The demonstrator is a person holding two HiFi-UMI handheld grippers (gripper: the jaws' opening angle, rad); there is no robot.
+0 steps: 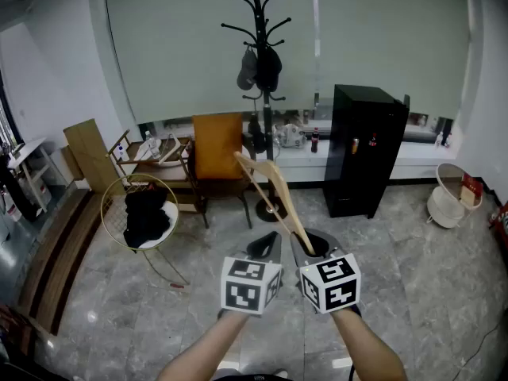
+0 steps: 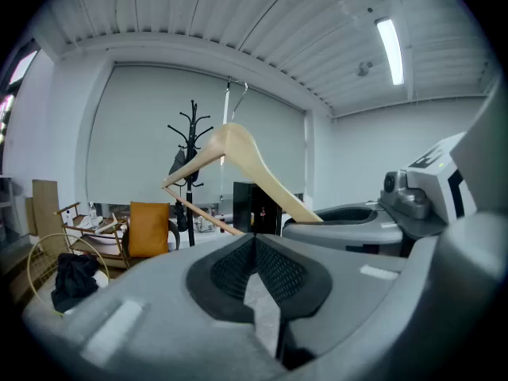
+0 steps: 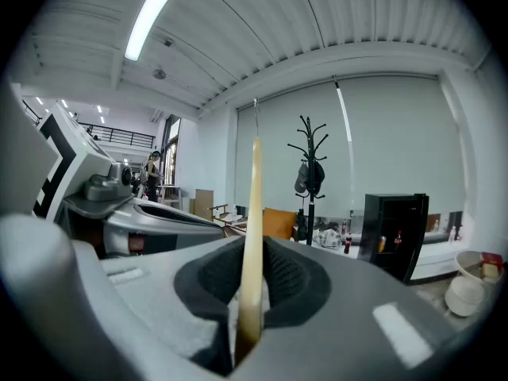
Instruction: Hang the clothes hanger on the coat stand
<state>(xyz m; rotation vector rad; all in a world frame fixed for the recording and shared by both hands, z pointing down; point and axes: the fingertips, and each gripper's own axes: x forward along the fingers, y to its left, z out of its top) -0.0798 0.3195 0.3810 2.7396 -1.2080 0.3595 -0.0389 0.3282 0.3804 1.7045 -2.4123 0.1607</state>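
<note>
**A:** Where is the hanger at this moment?

**B:** The wooden clothes hanger (image 1: 268, 187) is in the air in front of the person. The right gripper (image 1: 309, 248) has its fingers clamped on the tip of one shoulder arm, and the hanger slants up and away from there. The left gripper (image 1: 266, 246) is just beside it, with its fingers together on nothing.

**A:** And the coat stand?

**B:** The black coat stand (image 1: 255, 6) is well apart from the hanger, across the floor (image 1: 413, 276). It stands between an orange chair (image 1: 218, 145) and a black cabinet (image 1: 365, 149). Dark caps (image 1: 259, 68) hang partway up it, and the top prongs look bare.

**A:** How should the carry and the hanging go?

**B:** I'd close the distance first. The grip sits at the far end of one arm, so I expect the hook end to sag and swing, and the wrist should stay steady. The free gripper could prop the crossbar (image 2: 200, 210). Then I'd turn the hook's opening toward a bare upper prong, lift above it and lower on. I'd let go only once the prong bears the weight.

**A:** What does the hanger look like?

**B:** It's pale, smooth wood with curved shoulders, a thin bar beneath and a slim metal hook (image 2: 226, 105). It is probably light and stiff.
</note>
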